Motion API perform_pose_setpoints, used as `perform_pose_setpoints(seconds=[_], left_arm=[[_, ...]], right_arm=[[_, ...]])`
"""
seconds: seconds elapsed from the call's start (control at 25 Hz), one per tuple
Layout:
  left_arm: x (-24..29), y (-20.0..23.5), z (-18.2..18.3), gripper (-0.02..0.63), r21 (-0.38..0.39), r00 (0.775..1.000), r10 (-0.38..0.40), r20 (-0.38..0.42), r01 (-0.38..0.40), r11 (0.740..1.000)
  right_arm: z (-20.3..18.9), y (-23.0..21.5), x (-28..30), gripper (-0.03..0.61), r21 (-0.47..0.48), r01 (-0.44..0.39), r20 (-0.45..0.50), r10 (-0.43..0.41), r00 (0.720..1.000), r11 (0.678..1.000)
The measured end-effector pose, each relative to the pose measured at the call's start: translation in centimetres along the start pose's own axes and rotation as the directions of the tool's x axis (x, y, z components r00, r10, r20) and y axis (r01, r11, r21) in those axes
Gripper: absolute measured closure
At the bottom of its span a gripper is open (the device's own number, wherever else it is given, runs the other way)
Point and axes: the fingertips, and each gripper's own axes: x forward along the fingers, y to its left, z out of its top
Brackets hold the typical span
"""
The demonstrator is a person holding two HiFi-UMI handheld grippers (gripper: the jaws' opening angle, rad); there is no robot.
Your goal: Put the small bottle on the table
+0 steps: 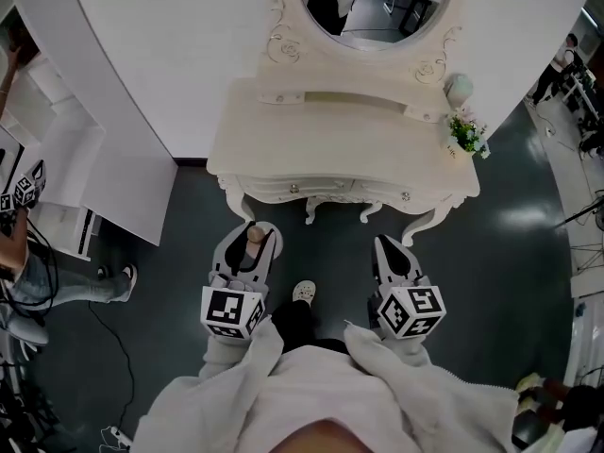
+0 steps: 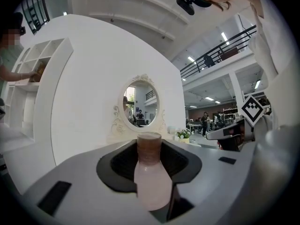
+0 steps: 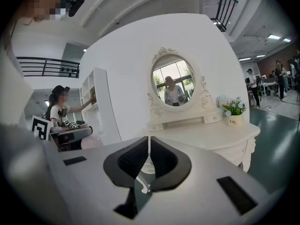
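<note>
small bottle [image 2: 151, 175] clamped in left fingers [image 2: 117, 165], right fingers [image 3: 127, 162] closed (empty), table [image 1: 330, 149] edge just ahead

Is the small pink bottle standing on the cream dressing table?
No, the small pink brown-capped bottle is gripped in the left claw, in front of the cream dressing table.

Dark floor [image 1: 528, 281], white curved wall [image 1: 170, 45], white shelving [image 2: 29, 90]

Bottle [image 1: 255, 235]: in the head view the body is hidden by the jaws.
Mirror [image 1: 373, 8]: the top is cut off by the head view's upper edge.
Pot [image 3: 233, 121]: the print is too small to be read.
</note>
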Motion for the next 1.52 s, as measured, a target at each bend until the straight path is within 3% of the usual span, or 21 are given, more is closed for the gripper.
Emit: perform_pose_setpoints(seconds=[0.76,1.12,1.52], left_arm=[[11.4,4.4,-0.3,0.459,-0.016,0.996,-0.087,-0.003,0.087,0.996],[14.2,4.2,-1.0,0.459,-0.025,0.987,-0.153,-0.038,0.152,0.988],[17.2,3.9,-2.0,0.459,-0.030,0.984,-0.166,-0.064,0.164,0.986]], right_arm=[[2.8,-4.2,9.0,0.538,0.010,0.076,0.006,-0.076,0.997,0.997],[2.7,-5.7,10.1,0.538,0.031,0.126,-0.015,-0.125,0.992,0.992],[2.9,-8.4,11.8,0.538,0.043,0.141,-0.022,-0.140,0.990,0.989]])
